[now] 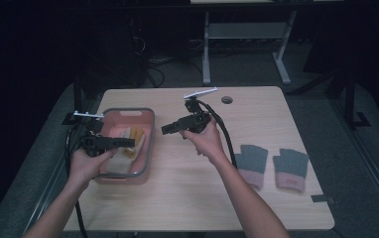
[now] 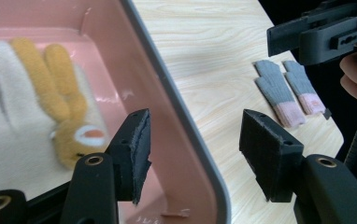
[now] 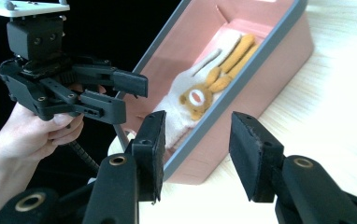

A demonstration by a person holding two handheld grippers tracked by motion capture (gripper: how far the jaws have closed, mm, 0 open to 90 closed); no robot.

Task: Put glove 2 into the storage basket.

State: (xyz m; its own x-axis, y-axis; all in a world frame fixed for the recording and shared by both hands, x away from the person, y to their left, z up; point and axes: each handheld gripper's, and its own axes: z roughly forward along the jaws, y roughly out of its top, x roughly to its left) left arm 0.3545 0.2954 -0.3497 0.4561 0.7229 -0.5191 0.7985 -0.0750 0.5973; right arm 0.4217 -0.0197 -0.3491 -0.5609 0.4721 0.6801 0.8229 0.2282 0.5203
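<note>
The pink bin (image 1: 145, 148) with a grey rim sits toward the 9 o'clock side of the wooden surface (image 1: 257, 119), its left wall close to that edge, while bare wood lies open from the centre out to 12 o'clock and down to 6 o'clock. A round cable hole (image 1: 226, 100) is set near the far edge at about 12 o'clock. At 4 o'clock, near the right edge, a pair of grey gloves with pink cuffs (image 1: 271, 166) lies flat, the two side by side and just apart. Inside the bin lies a cream glove with orange fingers and a small animal face (image 2: 41, 107), flat on the bin floor. The left tool (image 1: 112, 143) hangs over the bin's near half, pointing toward 3 o'clock; in the left gripper view its jaws stand spread and hold nothing, with the cream glove at their 10 o'clock and the bin's rim running between them. The right tool (image 1: 168, 129) hovers above bare wood just beside the bin's right wall, pointing toward 9 o'clock; its jaws too stand spread and hold nothing, and in the right gripper view the cream glove lies at their 12 o'clock, beyond the rim. No brand, label or writing can be read on anything.
</note>
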